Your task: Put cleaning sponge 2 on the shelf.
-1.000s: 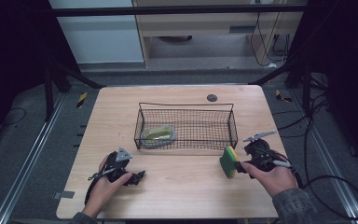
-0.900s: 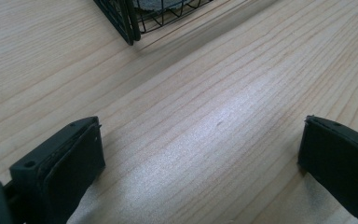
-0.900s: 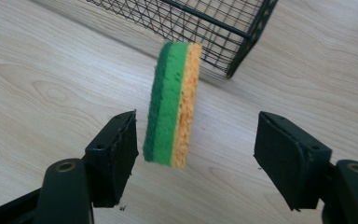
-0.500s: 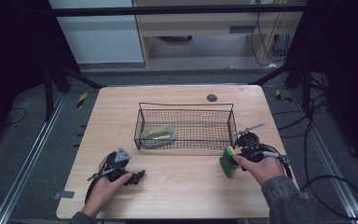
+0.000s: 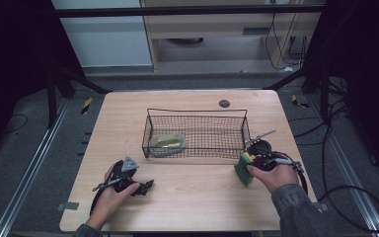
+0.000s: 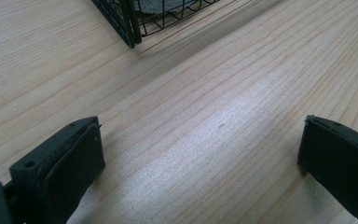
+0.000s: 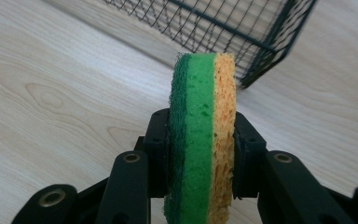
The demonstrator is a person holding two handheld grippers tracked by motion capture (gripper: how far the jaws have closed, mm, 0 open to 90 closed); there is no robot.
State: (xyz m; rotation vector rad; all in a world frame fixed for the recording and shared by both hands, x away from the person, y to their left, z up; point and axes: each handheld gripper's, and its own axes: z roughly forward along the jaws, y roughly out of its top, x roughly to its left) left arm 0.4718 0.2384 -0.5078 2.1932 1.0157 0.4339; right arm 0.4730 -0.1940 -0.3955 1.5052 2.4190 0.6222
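Right gripper view: right gripper (image 7: 200, 154) jaws had just closed, pinching sponge (image 7: 201, 135) on its flat faces, over table (image 7: 51, 93) nr basket (image 7: 242, 32). Prob light, soft, squashy; grip mid-body. Left gripper (image 6: 200, 158) jaws spread, empty.

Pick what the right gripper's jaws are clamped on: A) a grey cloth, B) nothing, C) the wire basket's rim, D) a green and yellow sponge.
D: in the right gripper view the right gripper has both jaws pressed flat against the sides of the green and yellow sponge, which stands on edge short of the wire basket.
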